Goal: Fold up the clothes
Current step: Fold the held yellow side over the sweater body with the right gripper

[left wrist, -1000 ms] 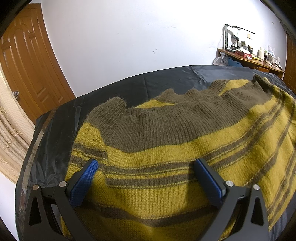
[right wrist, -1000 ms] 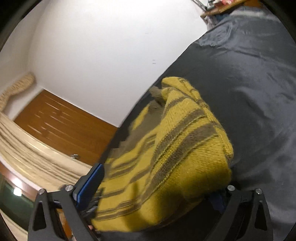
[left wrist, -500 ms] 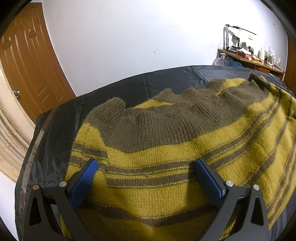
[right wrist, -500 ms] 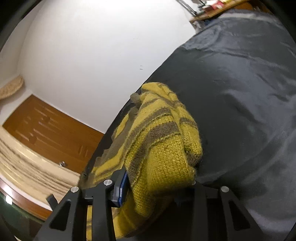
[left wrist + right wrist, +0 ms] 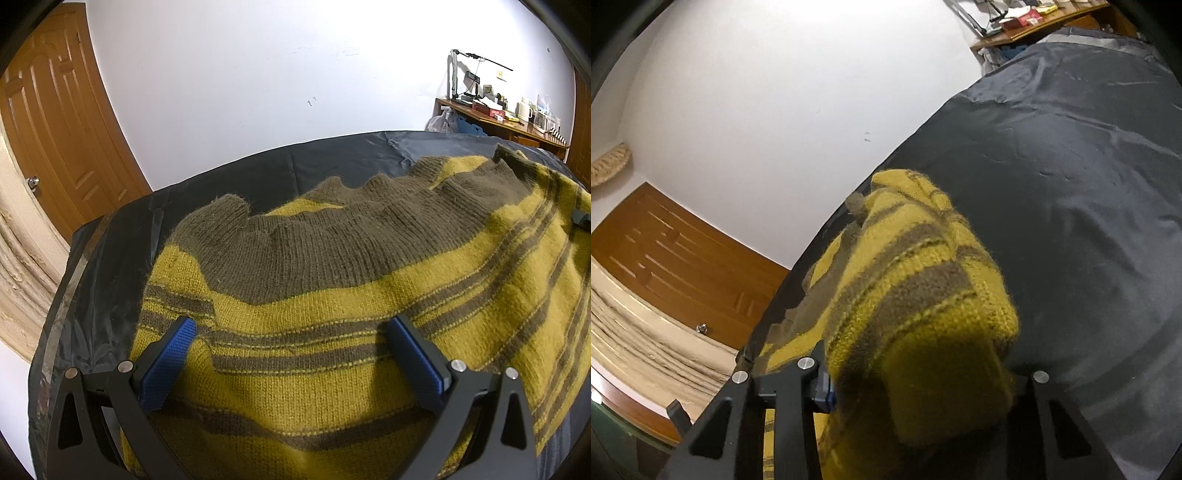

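Since a second ago the right gripper (image 5: 923, 384) has closed in on the sweater (image 5: 332, 295) and lifted a thick bunch of it off the dark sheet (image 5: 258, 173); the left gripper (image 5: 291, 354) has hardly moved at all.

On the far left of the left view is a brown door (image 5: 55, 122) with a small knob; next to it a white wall (image 5: 258, 74) runs along the back; the sheet covers the flat top below it. The yellow sweater with brown stripes lies spread on the sheet, its wide brown band on the far side; the left gripper sits over the near edge of the sweater with its blue pads (image 5: 168, 363) wide apart, one on each side, and nothing is pinched between them. At the far right a wooden desk (image 5: 509, 123) with small things on it stands by the wall; a small dark bit of the other gripper peeks in at the right edge, on the sweater.

In the right view the door (image 5: 683, 251) is at the left; the right gripper holds a fat fold of the sweater (image 5: 916, 295) between its fingers, squeezed narrow, with one blue pad (image 5: 825, 393) just showing at the left of the bunch; the bunch hangs up above the sheet (image 5: 1089, 184), which is bare to the right.
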Tool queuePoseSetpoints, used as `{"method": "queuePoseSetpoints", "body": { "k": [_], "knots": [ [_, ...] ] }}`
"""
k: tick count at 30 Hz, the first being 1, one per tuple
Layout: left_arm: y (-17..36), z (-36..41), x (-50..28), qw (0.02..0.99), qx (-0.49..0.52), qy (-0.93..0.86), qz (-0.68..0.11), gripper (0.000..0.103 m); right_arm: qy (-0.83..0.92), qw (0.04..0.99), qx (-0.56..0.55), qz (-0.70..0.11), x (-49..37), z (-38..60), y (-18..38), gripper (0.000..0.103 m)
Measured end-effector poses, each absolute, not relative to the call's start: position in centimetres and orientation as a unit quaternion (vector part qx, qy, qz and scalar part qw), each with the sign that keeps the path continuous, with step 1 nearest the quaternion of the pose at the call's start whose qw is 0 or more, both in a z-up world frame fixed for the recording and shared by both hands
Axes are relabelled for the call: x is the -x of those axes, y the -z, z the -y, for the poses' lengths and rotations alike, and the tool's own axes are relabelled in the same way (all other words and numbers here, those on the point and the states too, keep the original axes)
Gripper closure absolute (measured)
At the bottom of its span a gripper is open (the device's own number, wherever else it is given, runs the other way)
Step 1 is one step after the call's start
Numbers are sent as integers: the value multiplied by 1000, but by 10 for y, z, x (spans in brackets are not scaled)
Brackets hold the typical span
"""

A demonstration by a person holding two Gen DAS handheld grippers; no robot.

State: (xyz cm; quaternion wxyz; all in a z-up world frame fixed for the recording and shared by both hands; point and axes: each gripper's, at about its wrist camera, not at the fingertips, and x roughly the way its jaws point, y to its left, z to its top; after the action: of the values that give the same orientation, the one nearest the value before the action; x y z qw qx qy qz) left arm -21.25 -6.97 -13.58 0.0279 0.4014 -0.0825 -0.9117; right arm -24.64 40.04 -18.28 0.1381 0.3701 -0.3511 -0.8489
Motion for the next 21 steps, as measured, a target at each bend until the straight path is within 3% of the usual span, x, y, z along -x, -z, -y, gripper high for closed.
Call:
{"method": "queuePoseSetpoints", "body": {
  "k": [4, 13, 21],
  "knots": [
    [130, 77, 212, 15, -403, 913, 56, 0, 864, 144, -353, 329, 242, -397, 176, 69],
    [85, 122, 195, -42, -399, 911, -94, 0, 879, 174, -328, 299, 225, -370, 140, 70],
    [86, 142, 170, -44, -415, 903, -105, 0, 880, 188, -328, 288, 237, -348, 124, 72]
  ]
}}
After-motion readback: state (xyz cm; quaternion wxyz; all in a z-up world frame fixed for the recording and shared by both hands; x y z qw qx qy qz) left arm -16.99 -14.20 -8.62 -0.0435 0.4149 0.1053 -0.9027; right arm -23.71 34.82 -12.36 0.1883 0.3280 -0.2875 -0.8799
